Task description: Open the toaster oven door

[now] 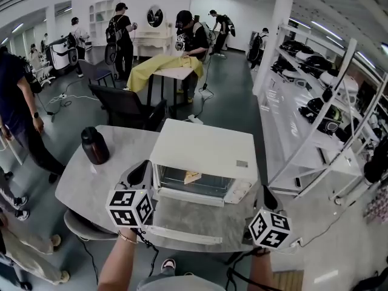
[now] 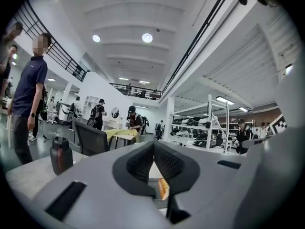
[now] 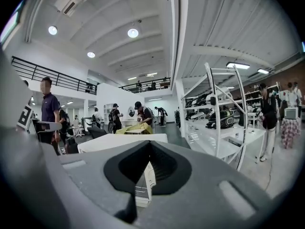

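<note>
The toaster oven door (image 1: pixel 193 222) is judged already open; the left hand-held gripper (image 2: pixel 153 143) and right hand-held gripper (image 3: pixel 150 142) are closed, empty; only withdrawal is called for.

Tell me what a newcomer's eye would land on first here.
The white toaster oven stands mid-table, its door folded down toward the person and a tan slice of food inside. The left gripper and right gripper flank its front corners, jaws together and empty. A dark bottle stands at the grey table's left.
</note>
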`<state>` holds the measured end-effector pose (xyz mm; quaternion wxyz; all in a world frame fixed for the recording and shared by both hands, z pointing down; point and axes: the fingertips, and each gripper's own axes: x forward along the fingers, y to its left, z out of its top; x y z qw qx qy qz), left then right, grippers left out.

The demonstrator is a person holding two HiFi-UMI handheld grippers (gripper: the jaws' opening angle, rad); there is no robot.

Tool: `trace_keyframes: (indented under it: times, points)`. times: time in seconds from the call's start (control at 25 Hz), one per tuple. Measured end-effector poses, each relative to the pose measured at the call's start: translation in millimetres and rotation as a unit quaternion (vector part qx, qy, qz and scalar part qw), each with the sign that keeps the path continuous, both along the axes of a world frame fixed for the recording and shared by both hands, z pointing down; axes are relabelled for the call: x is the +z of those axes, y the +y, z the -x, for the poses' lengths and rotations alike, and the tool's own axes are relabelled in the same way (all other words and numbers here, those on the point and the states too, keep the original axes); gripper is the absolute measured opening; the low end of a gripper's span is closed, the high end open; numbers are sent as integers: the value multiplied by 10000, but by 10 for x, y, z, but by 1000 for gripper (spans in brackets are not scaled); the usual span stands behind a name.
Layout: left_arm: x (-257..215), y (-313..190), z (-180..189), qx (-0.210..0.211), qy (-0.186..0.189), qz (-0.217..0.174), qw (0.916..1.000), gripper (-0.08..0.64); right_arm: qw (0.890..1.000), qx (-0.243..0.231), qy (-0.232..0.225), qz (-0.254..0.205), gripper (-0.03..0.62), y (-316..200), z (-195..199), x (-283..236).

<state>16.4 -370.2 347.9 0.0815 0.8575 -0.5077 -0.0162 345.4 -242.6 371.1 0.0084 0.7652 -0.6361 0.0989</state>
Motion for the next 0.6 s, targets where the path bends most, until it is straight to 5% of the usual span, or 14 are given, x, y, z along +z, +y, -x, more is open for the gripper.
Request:
trace_keyframes:
  times: [0.6]
  points:
    - [109, -17, 21, -96, -11, 149, 9998, 5, 9998, -73, 124, 156, 5, -17, 62, 36]
